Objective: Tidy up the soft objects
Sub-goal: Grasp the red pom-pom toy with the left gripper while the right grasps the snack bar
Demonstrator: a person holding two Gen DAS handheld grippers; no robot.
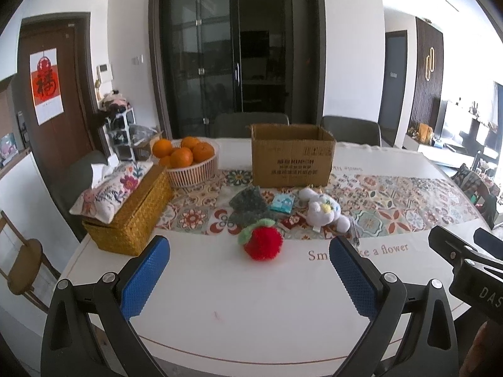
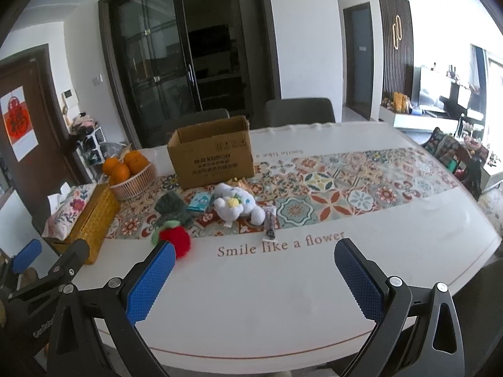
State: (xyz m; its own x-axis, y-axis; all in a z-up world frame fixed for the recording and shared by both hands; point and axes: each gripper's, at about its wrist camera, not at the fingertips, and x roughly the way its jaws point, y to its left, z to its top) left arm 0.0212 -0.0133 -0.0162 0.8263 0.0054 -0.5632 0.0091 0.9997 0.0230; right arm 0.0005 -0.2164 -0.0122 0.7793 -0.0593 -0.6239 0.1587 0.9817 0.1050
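A red fluffy apple toy (image 1: 262, 243) (image 2: 174, 238) with a green leaf lies on the white table, just beyond my left gripper (image 1: 251, 257), which is open and empty. Behind it lie a dark green knitted cloth (image 1: 248, 205) (image 2: 172, 206), a small teal packet (image 1: 283, 203) (image 2: 199, 202) and a white plush toy (image 1: 323, 210) (image 2: 235, 204). An open cardboard box (image 1: 291, 156) (image 2: 211, 154) stands further back. My right gripper (image 2: 254, 259) is open and empty above the bare table front; its dark body (image 1: 462, 260) shows in the left wrist view.
A woven yellow tissue box (image 1: 132, 210) (image 2: 89, 218) with a floral cover sits at the left. A white basket (image 1: 201, 172) (image 2: 135, 183) holds oranges (image 1: 180, 152) (image 2: 125, 163). A small dark packaged item (image 2: 269, 221) lies right of the plush. Chairs (image 1: 251, 122) stand behind the table.
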